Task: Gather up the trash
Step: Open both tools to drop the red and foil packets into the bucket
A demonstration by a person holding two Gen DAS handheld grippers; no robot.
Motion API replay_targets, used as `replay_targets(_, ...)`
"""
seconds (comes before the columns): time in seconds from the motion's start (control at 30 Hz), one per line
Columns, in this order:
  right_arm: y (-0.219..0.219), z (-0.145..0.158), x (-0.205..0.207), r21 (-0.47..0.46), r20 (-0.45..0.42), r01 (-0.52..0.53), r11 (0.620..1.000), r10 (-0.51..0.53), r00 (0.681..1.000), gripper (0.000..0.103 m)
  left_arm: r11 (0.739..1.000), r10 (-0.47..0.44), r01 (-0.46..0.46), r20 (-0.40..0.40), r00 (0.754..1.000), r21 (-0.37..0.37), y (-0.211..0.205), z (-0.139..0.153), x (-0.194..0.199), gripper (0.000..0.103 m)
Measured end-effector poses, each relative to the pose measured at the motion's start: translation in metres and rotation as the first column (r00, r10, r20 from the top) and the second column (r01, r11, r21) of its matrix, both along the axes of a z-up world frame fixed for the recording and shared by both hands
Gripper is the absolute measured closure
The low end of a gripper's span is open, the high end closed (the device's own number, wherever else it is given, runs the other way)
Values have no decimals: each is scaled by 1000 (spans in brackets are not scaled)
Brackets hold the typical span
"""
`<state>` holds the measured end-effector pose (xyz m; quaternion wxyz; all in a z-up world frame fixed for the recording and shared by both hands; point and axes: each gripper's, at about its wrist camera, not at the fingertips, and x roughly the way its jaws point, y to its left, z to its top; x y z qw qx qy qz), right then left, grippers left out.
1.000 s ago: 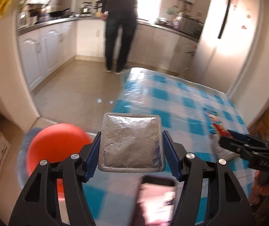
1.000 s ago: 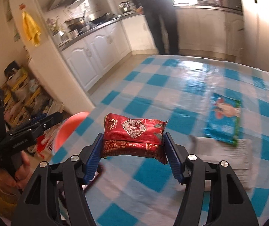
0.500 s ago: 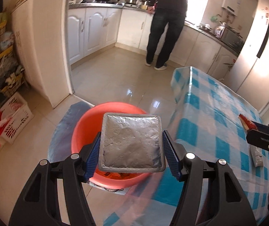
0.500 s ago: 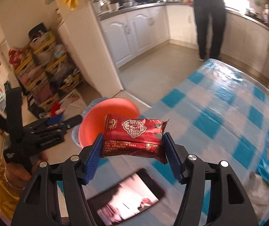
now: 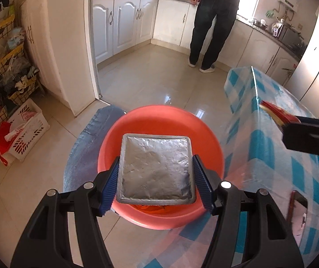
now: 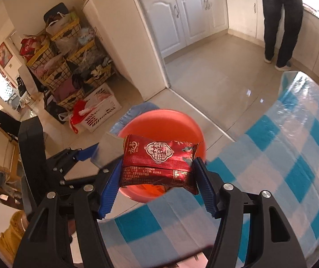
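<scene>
My left gripper (image 5: 156, 179) is shut on a square silver foil packet (image 5: 156, 168), held over the red basin (image 5: 159, 125) that stands on the floor beside the table. Orange scraps show in the basin under the packet. My right gripper (image 6: 158, 176) is shut on a red snack wrapper (image 6: 159, 162), over the table's corner with the red basin (image 6: 161, 120) just beyond it. The right gripper and its red wrapper (image 5: 277, 114) also show at the right of the left wrist view. The left gripper (image 6: 85, 154) appears at the lower left of the right wrist view.
The blue-checked table (image 5: 277, 156) runs along the right, with a phone (image 5: 297, 214) near its front edge. A person (image 5: 213, 22) stands at the kitchen counter. A white basket (image 5: 25, 129) and yellow wire crates (image 6: 70, 67) crowd the left wall. A blue bag (image 5: 92, 138) lies under the basin.
Both grippers have swung left from over the table toward the red basin, each keeping its packet. The left one now hangs lower, right above the basin.
</scene>
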<state>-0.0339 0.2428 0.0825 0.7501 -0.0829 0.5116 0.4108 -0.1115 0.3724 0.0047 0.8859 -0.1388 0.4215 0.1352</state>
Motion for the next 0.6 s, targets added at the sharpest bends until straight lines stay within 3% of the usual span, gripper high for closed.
replay_targets(0.13,15,-7,6,-3,-21,-11,1000,11,1000,39,1000,10,-10,-19,1000,-8,6,-9,5,40)
replay_targets(0.23,23,-11,11,0,-49,-5,1000,5,999,36,1000,20,-20,-25,999,-11,11,-12,6,30)
replay_targets(0.3,24,-12,14,14,-60,1,1000,0,998,27,1000,27,-27,-19,999,-17,14,-12,4,28)
replay_targets(0.6,-1,-6,19,66,-69,83,994,-78,995,22,998,67,-67,-17,998,-3,22,-11,-3,23)
